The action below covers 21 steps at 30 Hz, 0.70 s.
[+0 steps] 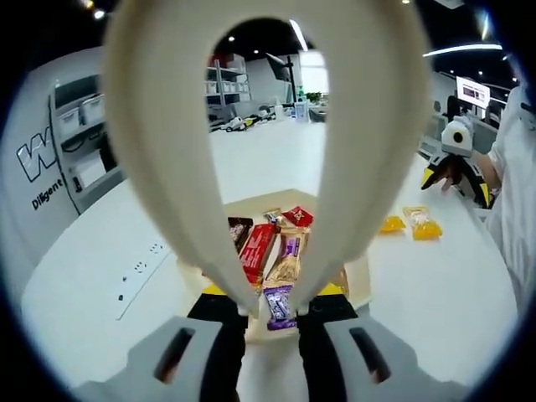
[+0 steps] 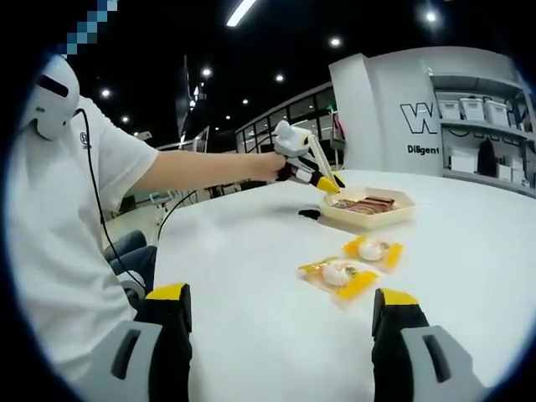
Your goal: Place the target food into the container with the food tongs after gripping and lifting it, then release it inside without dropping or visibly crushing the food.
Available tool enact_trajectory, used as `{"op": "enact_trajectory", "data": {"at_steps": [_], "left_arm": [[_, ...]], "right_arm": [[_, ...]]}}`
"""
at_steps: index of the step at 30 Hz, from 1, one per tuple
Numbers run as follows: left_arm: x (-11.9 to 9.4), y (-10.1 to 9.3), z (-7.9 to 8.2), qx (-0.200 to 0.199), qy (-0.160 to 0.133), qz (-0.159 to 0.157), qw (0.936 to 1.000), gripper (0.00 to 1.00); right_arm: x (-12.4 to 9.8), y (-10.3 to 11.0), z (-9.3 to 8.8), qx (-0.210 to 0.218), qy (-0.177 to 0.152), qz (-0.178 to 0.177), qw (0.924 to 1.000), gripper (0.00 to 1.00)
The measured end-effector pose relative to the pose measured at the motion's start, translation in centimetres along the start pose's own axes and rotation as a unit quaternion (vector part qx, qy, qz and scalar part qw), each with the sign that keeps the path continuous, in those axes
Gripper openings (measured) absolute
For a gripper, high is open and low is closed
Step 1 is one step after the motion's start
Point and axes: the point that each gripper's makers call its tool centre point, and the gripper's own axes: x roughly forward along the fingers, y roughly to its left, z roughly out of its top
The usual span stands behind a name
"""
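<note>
My left gripper (image 1: pixel 280 314) is shut on the two arms of large cream food tongs (image 1: pixel 167 167), which arch up across the left gripper view. Below them a shallow cream container (image 1: pixel 251 205) holds several wrapped snacks, among them a red bar (image 1: pixel 258 249) and a purple one (image 1: pixel 279 306). Two yellow food packets (image 1: pixel 423 224) lie on the white table to its right. In the right gripper view my right gripper (image 2: pixel 280 297) stands open above the table, the nearer yellow packet (image 2: pixel 339 276) just ahead. The left gripper (image 2: pixel 327 182) hovers with the tongs by the container (image 2: pixel 368 219).
A person in a white shirt (image 2: pixel 67 209) sits at the left of the white table (image 2: pixel 251 251), arm stretched out to the left gripper. The right gripper (image 1: pixel 459 186) shows at the table's far right. Grey shelving with bins (image 1: pixel 79 126) stands behind.
</note>
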Motion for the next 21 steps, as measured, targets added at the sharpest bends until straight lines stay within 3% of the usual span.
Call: {"op": "enact_trajectory", "data": {"at_steps": [11,21], "left_arm": [[-1.9,-1.0,0.2,-0.014,-0.024,0.017,0.9995,0.21],[-3.8,-2.8,-0.9,-0.032,-0.045,0.033,0.9979,0.21]], "right_arm": [[0.1,0.6,0.2,-0.004,-0.001,0.003,1.0,0.9],[0.3,1.1,0.4,-0.01,-0.001,0.008,0.9999,0.9]]}}
